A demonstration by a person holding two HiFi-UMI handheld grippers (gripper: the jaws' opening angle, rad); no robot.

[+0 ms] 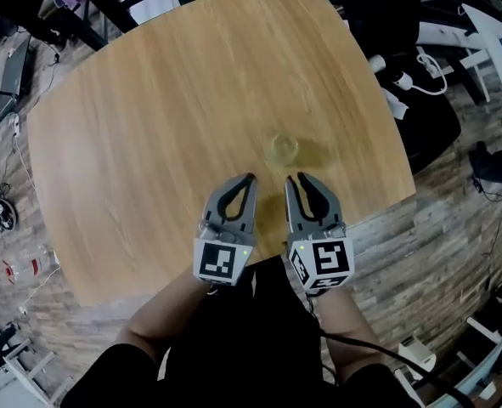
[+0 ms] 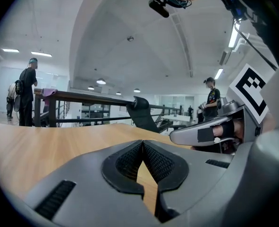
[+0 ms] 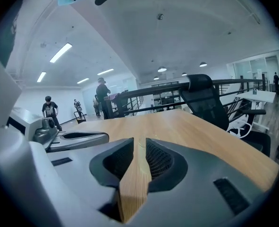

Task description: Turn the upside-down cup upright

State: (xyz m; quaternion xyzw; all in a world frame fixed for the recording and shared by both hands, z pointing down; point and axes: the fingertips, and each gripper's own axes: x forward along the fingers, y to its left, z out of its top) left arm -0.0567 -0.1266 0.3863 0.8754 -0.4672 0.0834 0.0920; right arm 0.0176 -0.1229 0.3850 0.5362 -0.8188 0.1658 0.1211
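Two grippers, left gripper point(image 1: 250, 178) and right gripper point(image 1: 295, 178), jaws together and empty, hover near the cup point(image 1: 282, 149) at their twelve o'clock on the bench point(image 1: 149, 100), apparently reaching, so one likely needs its jaws opened next.

There is one wooden table point(image 1: 149, 143) across the middle of the head view, with one clear cup point(image 1: 282, 149) on it just right of centre. At the lower middle are two grippers, one left gripper point(image 1: 250, 178) and one right gripper point(image 1: 294, 179). Each has two jaws and one cube, so there are two cubes: the left marker cube point(image 1: 219, 262) and the right marker cube point(image 1: 325, 263). The right gripper view holds one black office chair point(image 3: 205, 103) at right. At its left, two people are clear: a person in a dark top point(image 3: 49, 109) and a person by the railing point(image 3: 102, 94).
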